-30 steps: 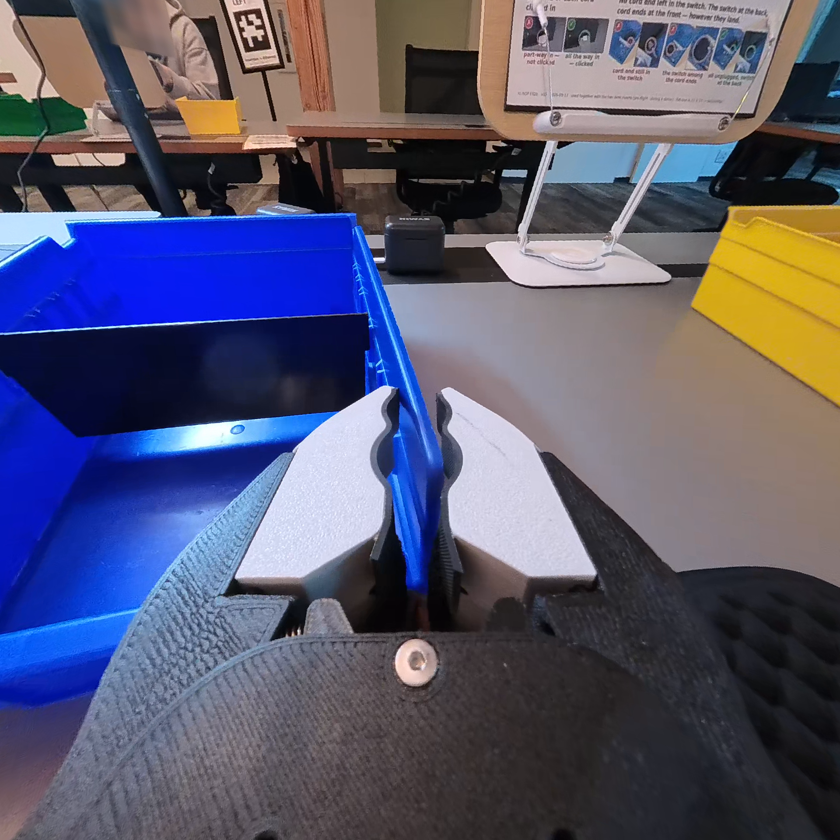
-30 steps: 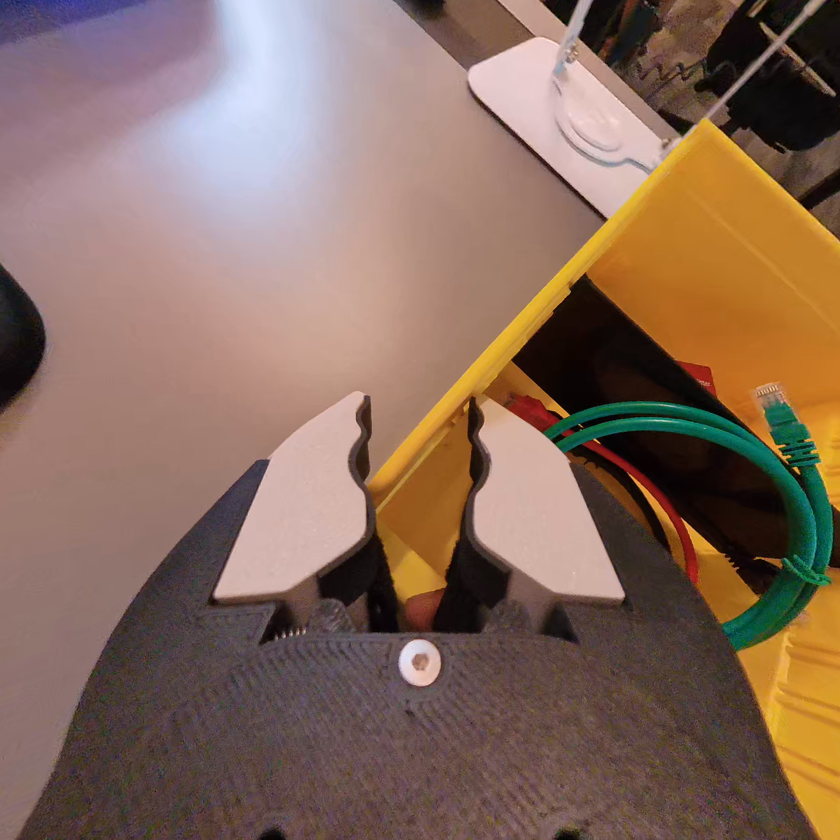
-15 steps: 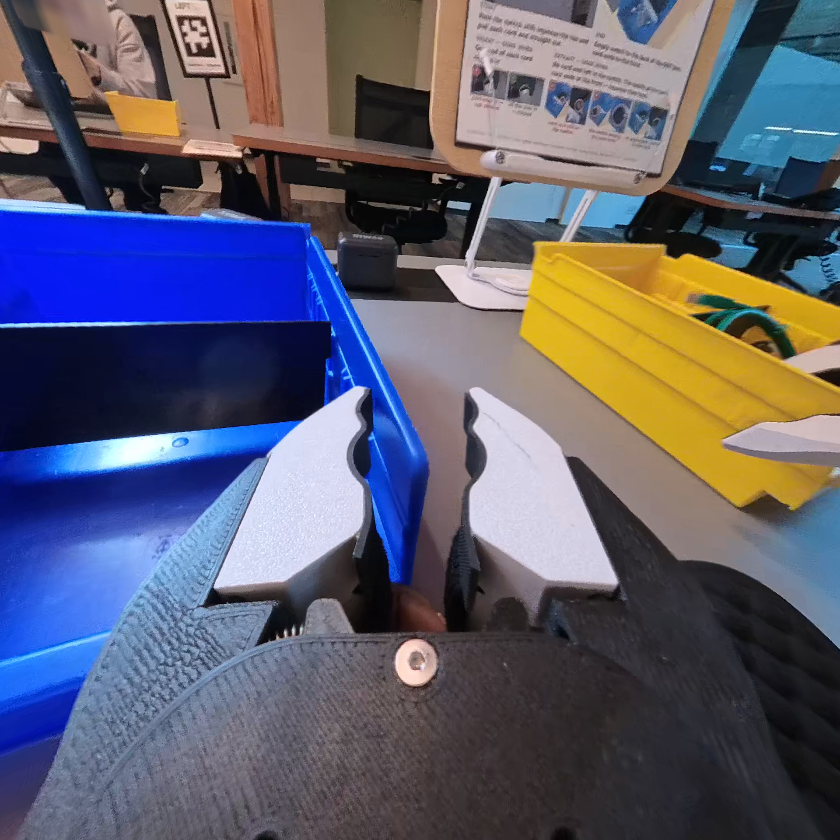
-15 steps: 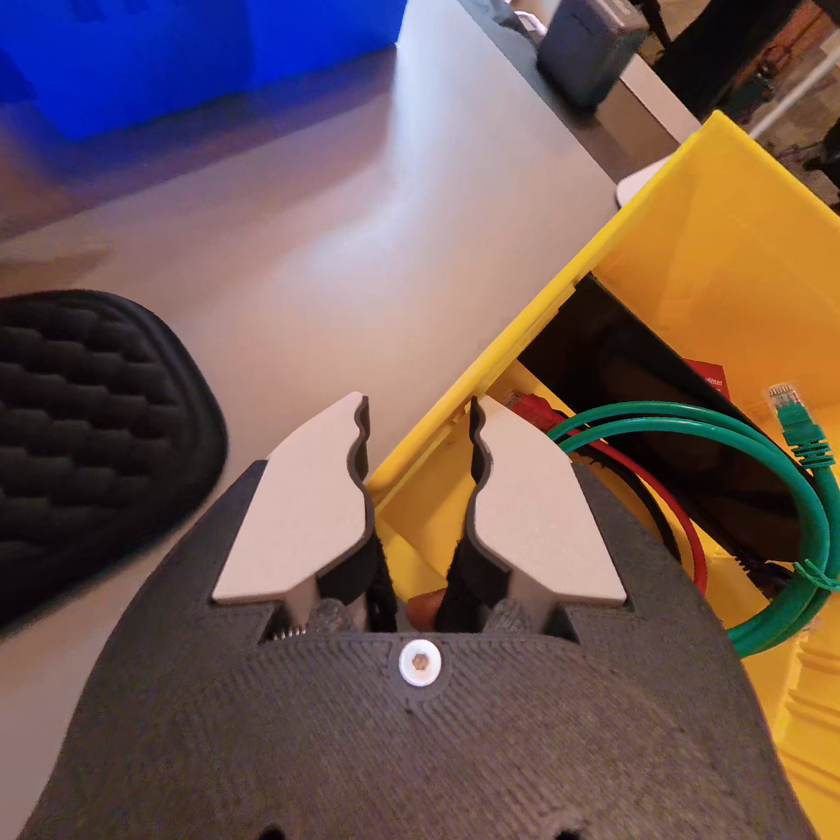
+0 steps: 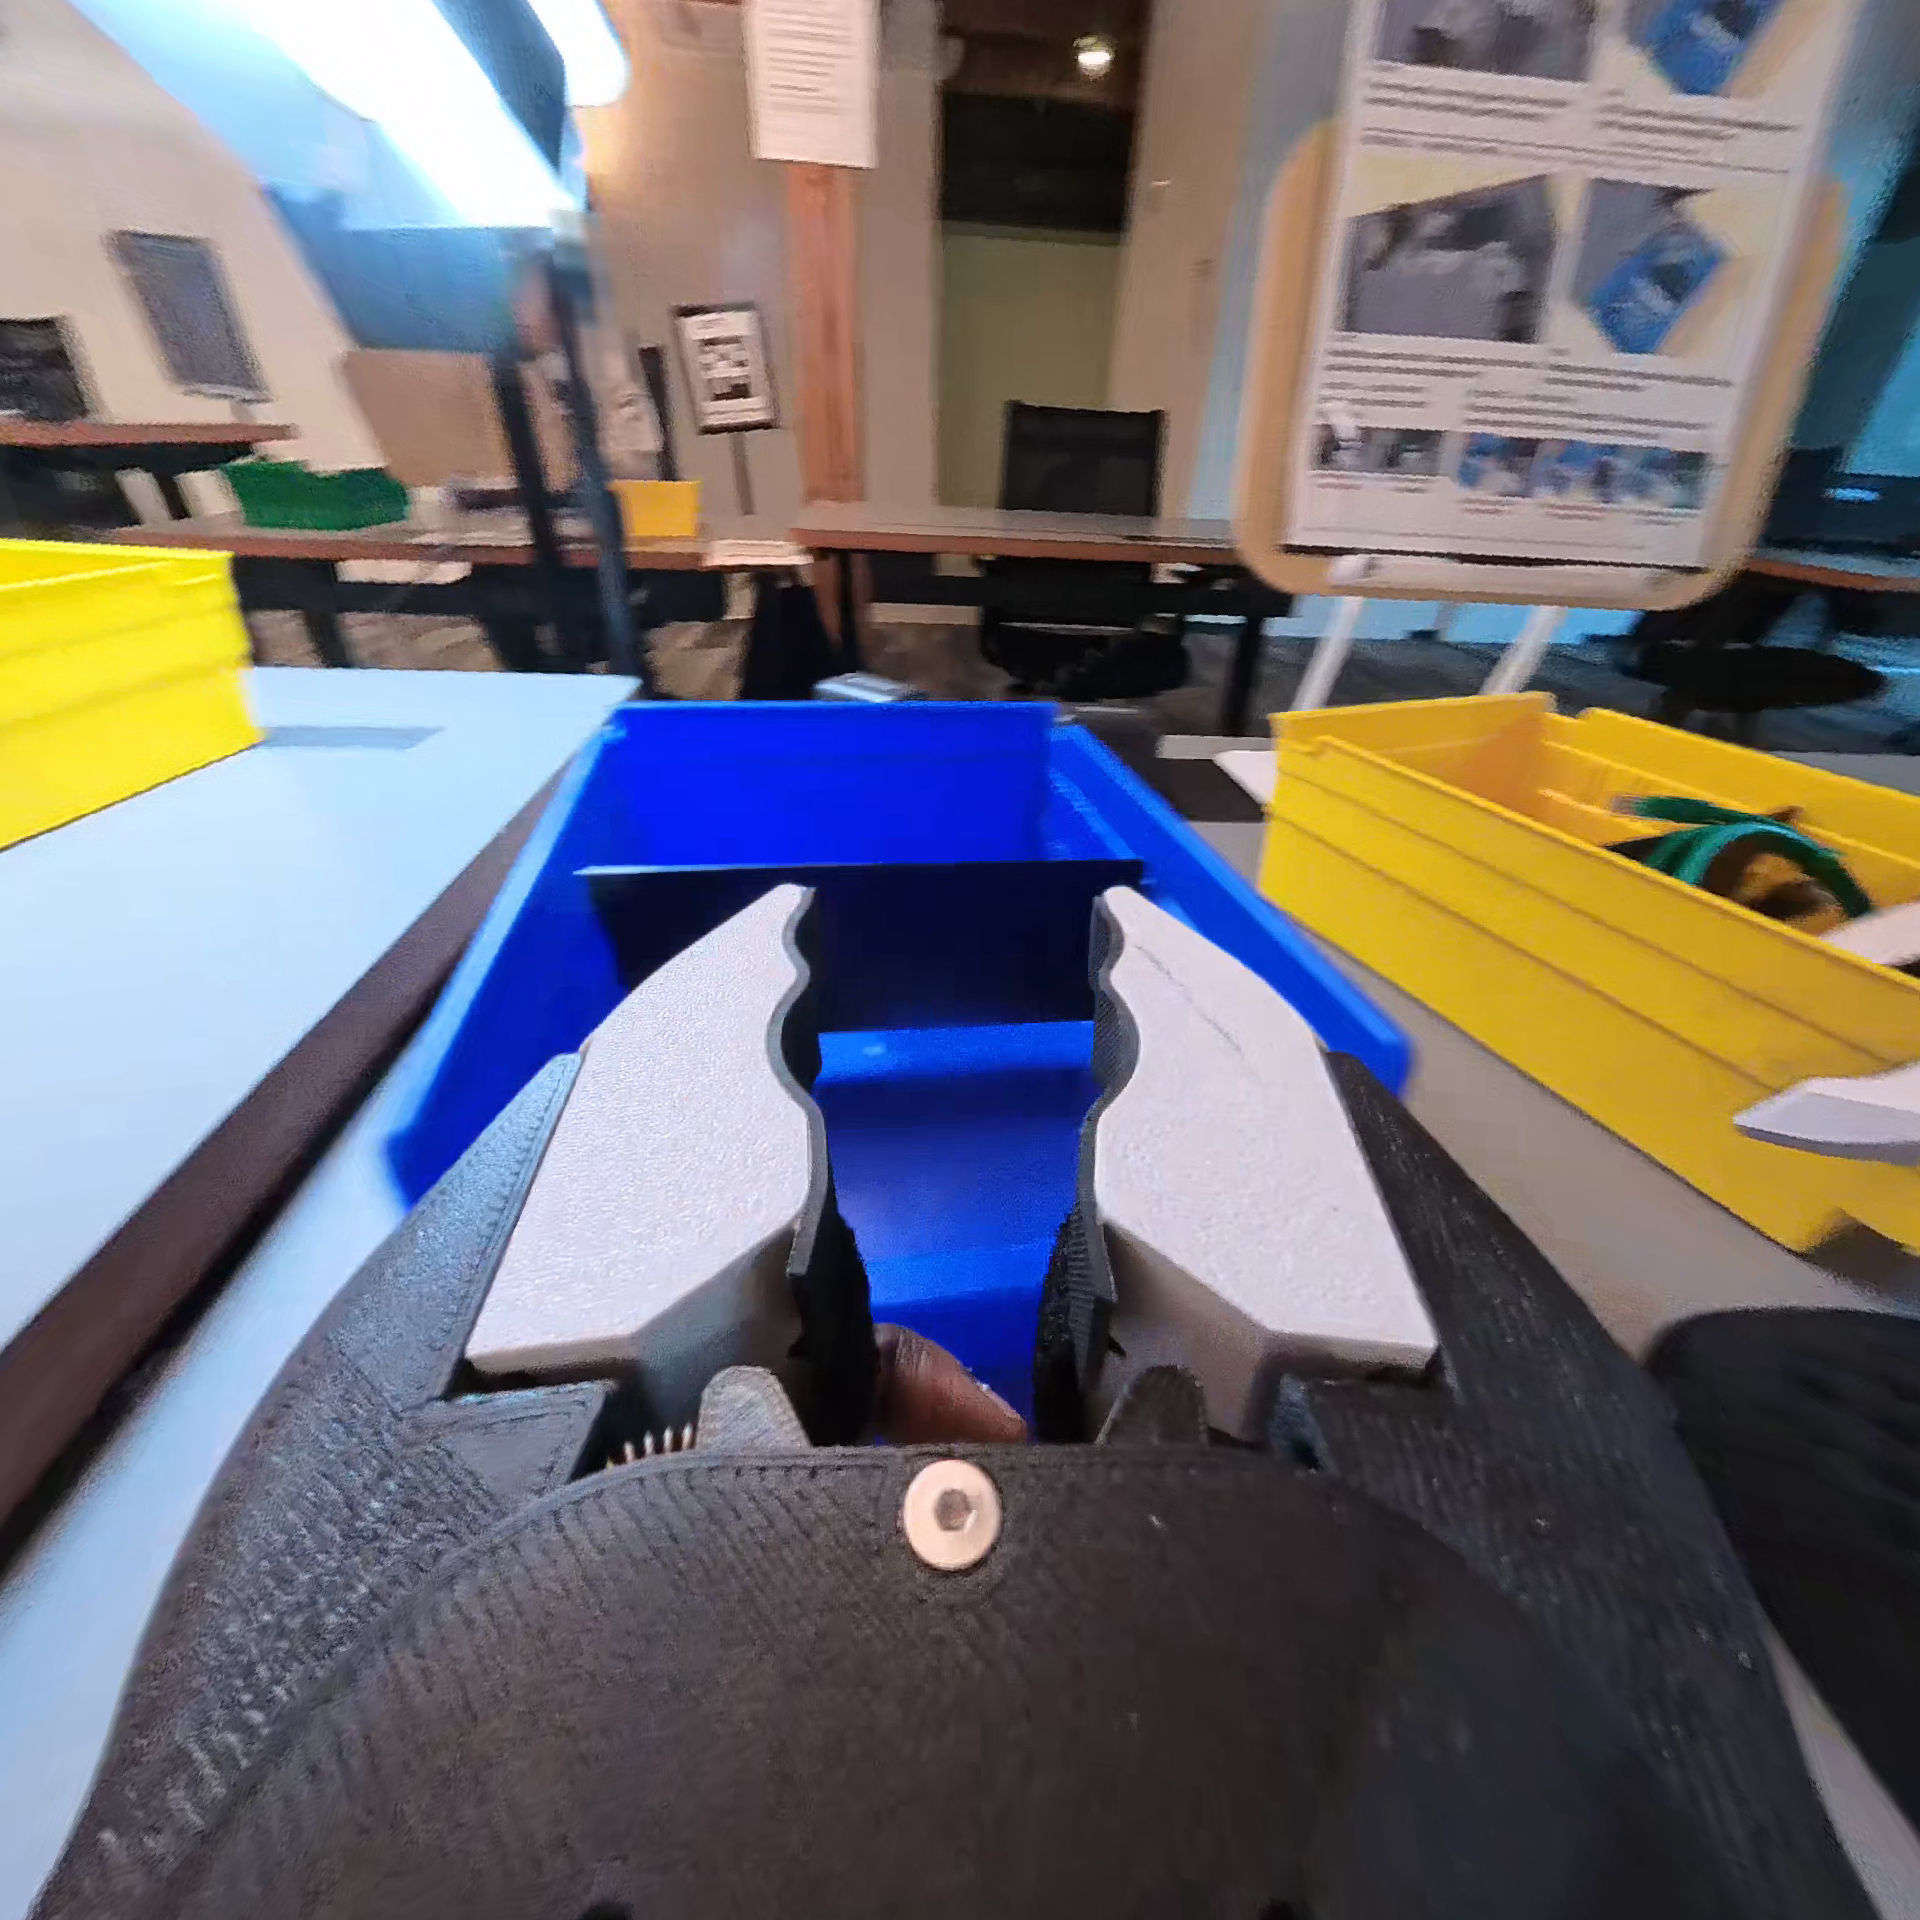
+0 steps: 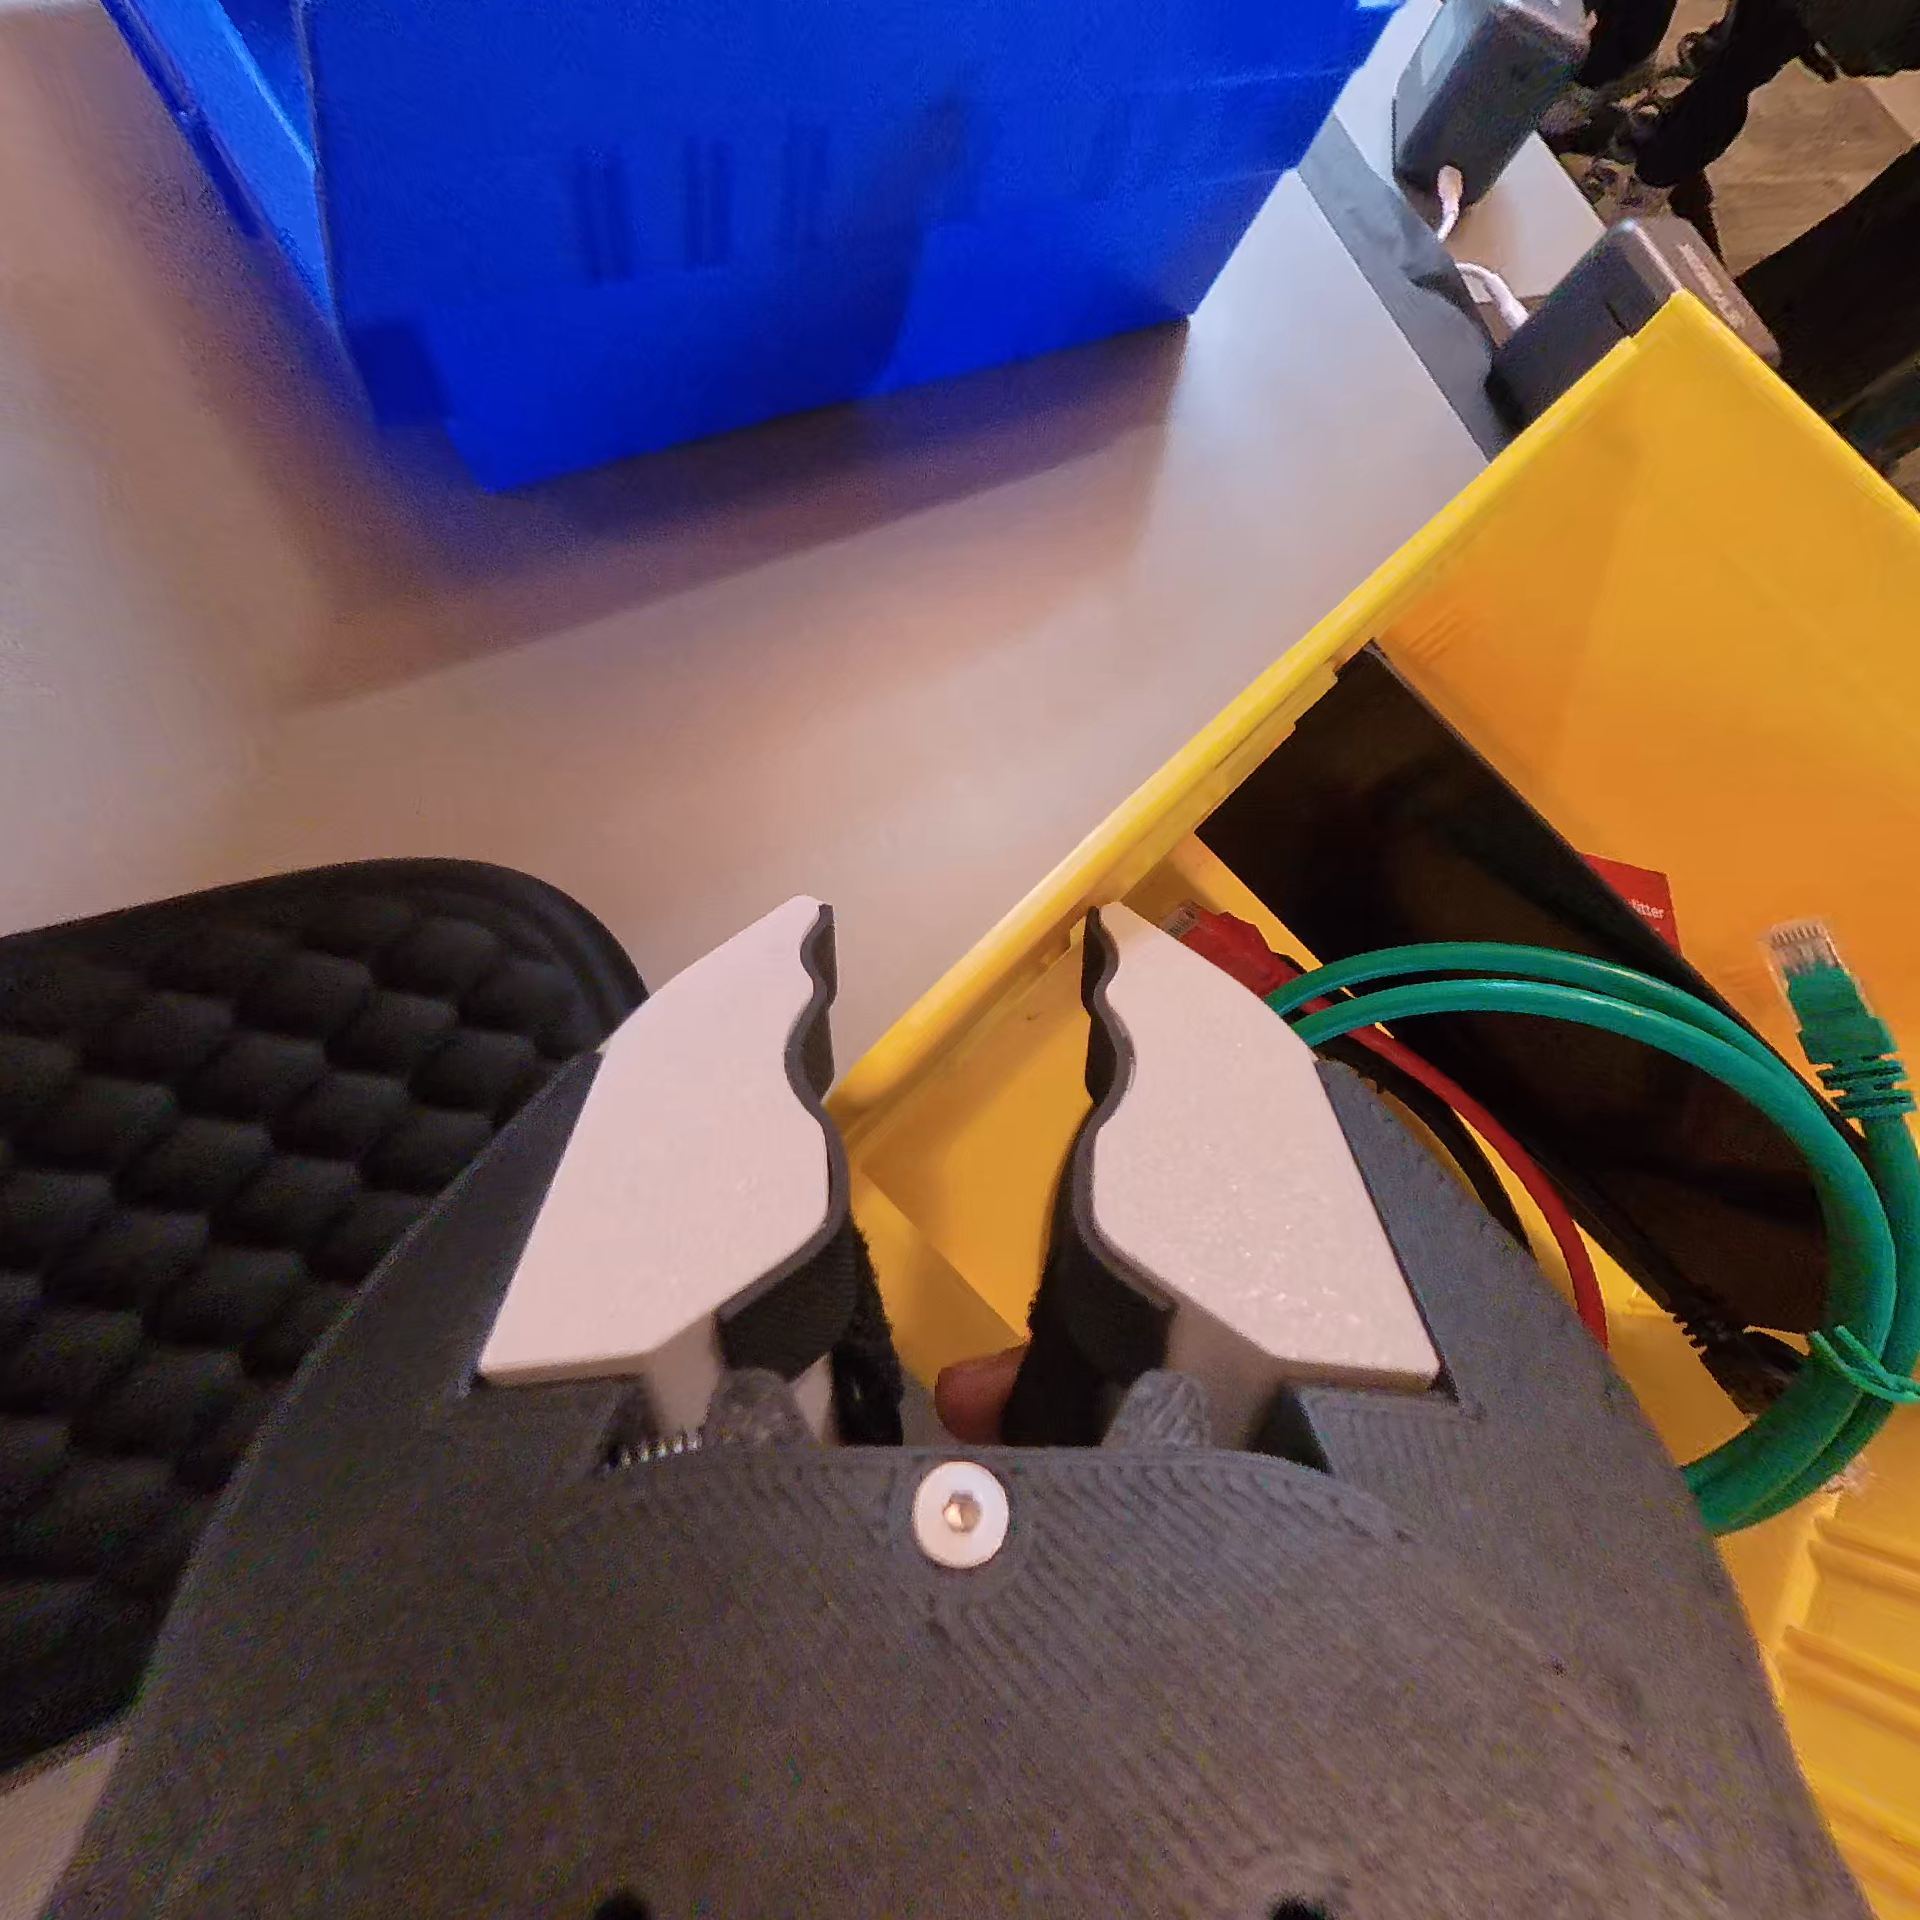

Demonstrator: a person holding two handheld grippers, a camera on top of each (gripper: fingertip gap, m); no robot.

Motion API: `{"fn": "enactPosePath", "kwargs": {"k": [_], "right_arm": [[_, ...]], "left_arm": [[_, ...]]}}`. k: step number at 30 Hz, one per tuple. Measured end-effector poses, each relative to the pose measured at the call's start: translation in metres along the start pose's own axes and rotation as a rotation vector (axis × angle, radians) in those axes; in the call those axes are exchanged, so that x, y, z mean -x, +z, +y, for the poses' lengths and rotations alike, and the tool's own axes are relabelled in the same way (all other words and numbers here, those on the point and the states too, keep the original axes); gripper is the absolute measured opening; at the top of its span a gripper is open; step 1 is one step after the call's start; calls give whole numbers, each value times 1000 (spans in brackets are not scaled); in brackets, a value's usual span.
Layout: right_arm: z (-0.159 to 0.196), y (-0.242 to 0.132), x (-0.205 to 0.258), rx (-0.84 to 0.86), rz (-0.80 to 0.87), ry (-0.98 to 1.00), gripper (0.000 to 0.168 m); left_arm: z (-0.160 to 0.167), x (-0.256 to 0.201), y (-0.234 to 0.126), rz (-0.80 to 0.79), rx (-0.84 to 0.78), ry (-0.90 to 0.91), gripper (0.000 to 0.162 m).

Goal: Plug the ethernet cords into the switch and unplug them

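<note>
Left gripper point(image 5: 951, 925): jaws standing apart, gripping nothing; hanging over the blue bin point(image 5: 1226, 894), which is sitting on the table point(image 5: 1538, 1195).
Right gripper point(image 6: 956, 925): jaws gaping, holding nothing; straddling the near wall of the yellow bin point(image 6: 1662, 644).
Cords: green cord point(image 6: 1849, 1226) lying coiled in the yellow bin; red cord point(image 6: 1558, 1236) lying beneath it.
Switch: cannot tell where.
Black pad point(image 6: 208, 1122): lying left of the right gripper.

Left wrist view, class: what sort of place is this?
Probably an open-plan office or lab workspace: long wooden desks, a black office chair, and an illustrated instruction sheet on a stand beside plastic parts bins.
</note>
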State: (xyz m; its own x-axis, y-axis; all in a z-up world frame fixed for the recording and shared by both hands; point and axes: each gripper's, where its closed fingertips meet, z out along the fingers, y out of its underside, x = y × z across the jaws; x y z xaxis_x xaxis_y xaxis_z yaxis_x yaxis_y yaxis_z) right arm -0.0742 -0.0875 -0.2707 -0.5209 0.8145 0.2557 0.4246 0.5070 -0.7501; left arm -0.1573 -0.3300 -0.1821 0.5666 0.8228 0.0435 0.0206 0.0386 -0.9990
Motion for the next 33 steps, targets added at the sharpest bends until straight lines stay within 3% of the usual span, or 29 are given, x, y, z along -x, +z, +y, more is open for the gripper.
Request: {"fn": "enactPosePath", "kwargs": {"k": [3, 8, 27, 33], "right_arm": [[-7, 7, 4, -6, -8, -8, 48], [-17, 18, 8, -14, -23, -23, 49], [-40, 42, 20, -42, -137, -164, 50], [-42, 42, 24, -69, -199, -195, 52]], "left_arm": [[7, 39, -11, -132, 20, -17, 49], [19, 64, -19, -195, 57, -41, 51], [44, 66, -14, -198, 170, 14, 55], [35, 70, -17, -234, 146, 46, 55]]}}
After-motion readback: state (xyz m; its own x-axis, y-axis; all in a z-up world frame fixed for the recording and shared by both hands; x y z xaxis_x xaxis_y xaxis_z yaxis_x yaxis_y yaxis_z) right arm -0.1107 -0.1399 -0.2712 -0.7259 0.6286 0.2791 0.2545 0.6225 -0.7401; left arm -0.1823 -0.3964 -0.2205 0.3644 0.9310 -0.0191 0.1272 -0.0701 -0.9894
